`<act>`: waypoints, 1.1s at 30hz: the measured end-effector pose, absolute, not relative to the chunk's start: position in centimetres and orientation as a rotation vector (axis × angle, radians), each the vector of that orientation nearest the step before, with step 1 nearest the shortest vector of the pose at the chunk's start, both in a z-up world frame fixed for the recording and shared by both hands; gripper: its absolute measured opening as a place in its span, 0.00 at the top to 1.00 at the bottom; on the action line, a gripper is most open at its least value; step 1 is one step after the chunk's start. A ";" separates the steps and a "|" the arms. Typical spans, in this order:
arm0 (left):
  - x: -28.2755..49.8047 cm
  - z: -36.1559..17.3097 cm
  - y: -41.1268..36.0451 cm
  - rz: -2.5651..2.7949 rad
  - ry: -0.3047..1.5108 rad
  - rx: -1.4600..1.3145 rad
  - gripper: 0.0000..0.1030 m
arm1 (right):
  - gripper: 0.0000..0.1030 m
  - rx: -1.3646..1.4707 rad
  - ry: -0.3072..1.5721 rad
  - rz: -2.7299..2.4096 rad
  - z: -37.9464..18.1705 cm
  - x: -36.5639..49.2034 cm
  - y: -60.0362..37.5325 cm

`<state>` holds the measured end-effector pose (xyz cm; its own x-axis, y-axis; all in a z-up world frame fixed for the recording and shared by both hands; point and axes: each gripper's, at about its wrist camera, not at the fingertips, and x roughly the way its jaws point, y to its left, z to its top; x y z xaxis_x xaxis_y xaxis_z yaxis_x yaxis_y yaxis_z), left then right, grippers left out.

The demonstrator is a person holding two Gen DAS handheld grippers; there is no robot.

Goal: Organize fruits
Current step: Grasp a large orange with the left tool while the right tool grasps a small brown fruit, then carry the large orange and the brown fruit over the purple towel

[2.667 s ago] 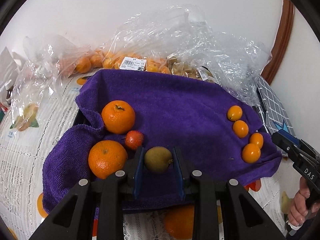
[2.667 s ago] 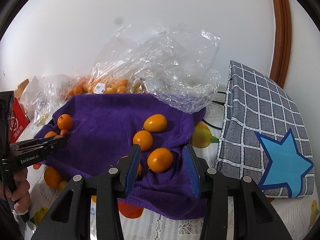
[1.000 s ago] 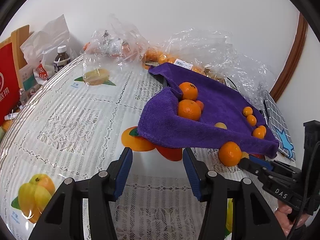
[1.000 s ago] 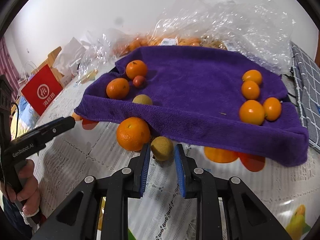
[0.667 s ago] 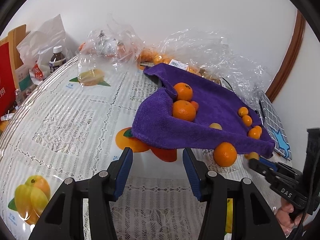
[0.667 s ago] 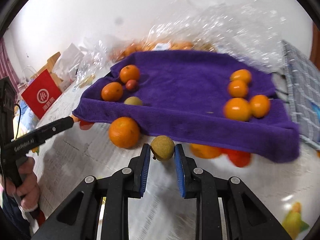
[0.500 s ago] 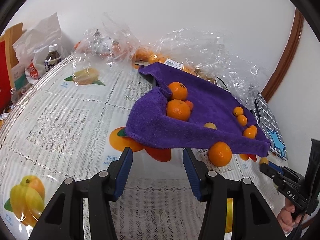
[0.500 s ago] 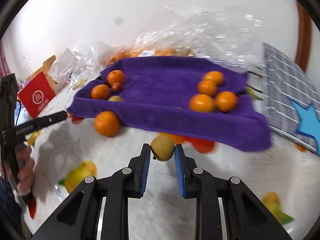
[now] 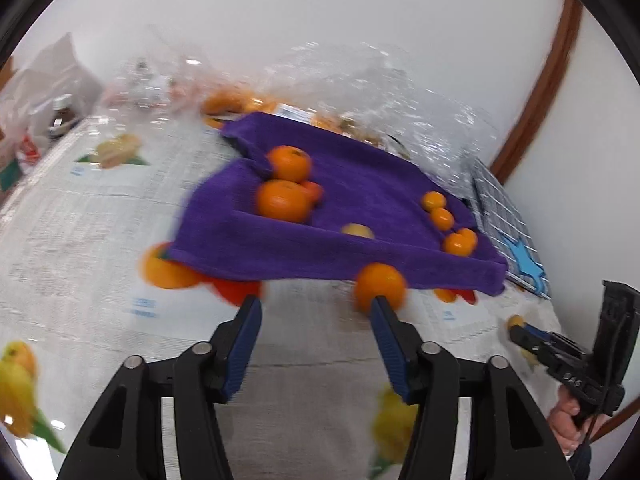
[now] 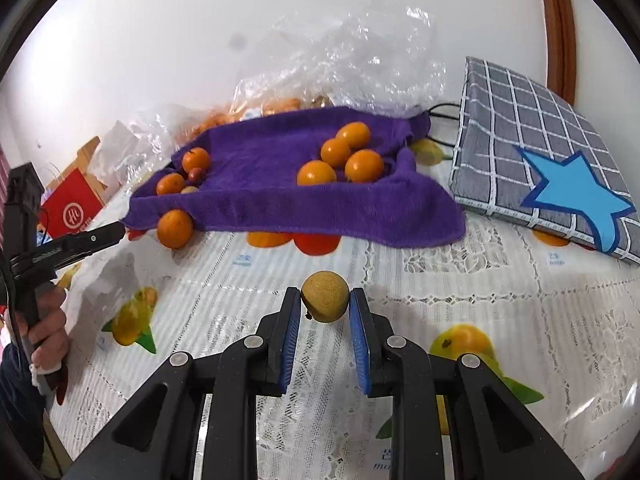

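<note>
Grey checked cushion (image 10: 536,136) with blue star beside crinkled plastic bags (image 10: 352,52); red bag (image 10: 74,210) far left.

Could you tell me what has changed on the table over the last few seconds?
The left gripper let go of a brown fruit on the purple towel and drew back, open. The right gripper left the small oranges, clamped the brown fruit off the tablecloth and lifted it back. The loose orange and towel fruit stayed put.

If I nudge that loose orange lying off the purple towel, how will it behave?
The round loose orange would probably roll: it sits free on the flat lace tablecloth. The draped purple towel edge beside it might stop it. It looks firm, not fragile.
</note>
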<state>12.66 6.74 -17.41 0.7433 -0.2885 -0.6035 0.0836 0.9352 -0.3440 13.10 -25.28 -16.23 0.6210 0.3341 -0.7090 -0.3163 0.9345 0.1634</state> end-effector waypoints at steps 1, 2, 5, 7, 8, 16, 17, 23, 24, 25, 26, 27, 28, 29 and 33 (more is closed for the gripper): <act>13.0 -17.3 5.7 -0.218 0.704 -0.299 0.43 | 0.76 0.019 0.818 0.378 -16.2 13.1 -25.1; 13.3 -17.2 4.9 -0.220 0.707 -0.291 0.42 | 0.76 0.017 0.814 0.381 -16.2 13.0 -25.0; 14.7 -17.2 2.4 -0.218 0.727 -0.254 0.38 | 0.76 0.027 0.814 0.373 -16.2 12.9 -25.2; 15.6 -17.4 0.8 -0.156 0.744 -0.188 0.38 | 0.76 0.033 0.815 0.366 -16.2 13.0 -25.4; 16.0 -17.6 0.3 -0.143 0.757 -0.165 0.38 | 0.76 0.034 0.814 0.365 -16.2 13.0 -25.4; 17.3 -18.0 -0.1 -0.149 0.804 -0.176 0.38 | 0.76 0.037 0.832 0.394 -16.5 13.2 -25.2; 17.3 -18.1 -0.2 -0.150 0.808 -0.180 0.38 | 0.76 0.041 0.833 0.397 -16.6 13.2 -25.3; 17.1 -18.3 0.4 -0.184 0.799 -0.234 0.63 | 0.76 0.061 0.830 0.409 -16.5 13.2 -25.5; 17.1 -18.3 0.6 -0.182 0.798 -0.245 0.63 | 0.76 0.065 0.831 0.410 -16.5 13.3 -25.6; 17.0 -18.3 0.9 -0.192 0.792 -0.264 0.64 | 0.76 0.069 0.831 0.411 -16.5 13.3 -25.6; 16.8 -18.2 1.0 -0.192 0.782 -0.272 0.64 | 0.76 0.072 0.831 0.412 -16.5 13.3 -25.6; 16.6 -18.1 1.1 -0.191 0.769 -0.274 0.64 | 0.76 0.076 0.830 0.412 -16.5 13.3 -25.7; 16.4 -17.9 1.1 -0.196 0.754 -0.276 0.64 | 0.76 0.079 0.827 0.412 -16.4 13.2 -25.7; 16.2 -17.8 1.1 -0.202 0.743 -0.279 0.64 | 0.76 0.084 0.824 0.416 -16.4 13.2 -25.7; 15.7 -17.4 1.2 -0.206 0.712 -0.285 0.64 | 0.76 0.100 0.819 0.426 -16.3 13.1 -25.9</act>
<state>15.70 1.23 -17.43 0.7398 -0.2809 -0.6114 0.0883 0.9414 -0.3257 13.15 -25.90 -16.35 0.6033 0.4056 -0.6867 -0.3291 0.9109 0.2489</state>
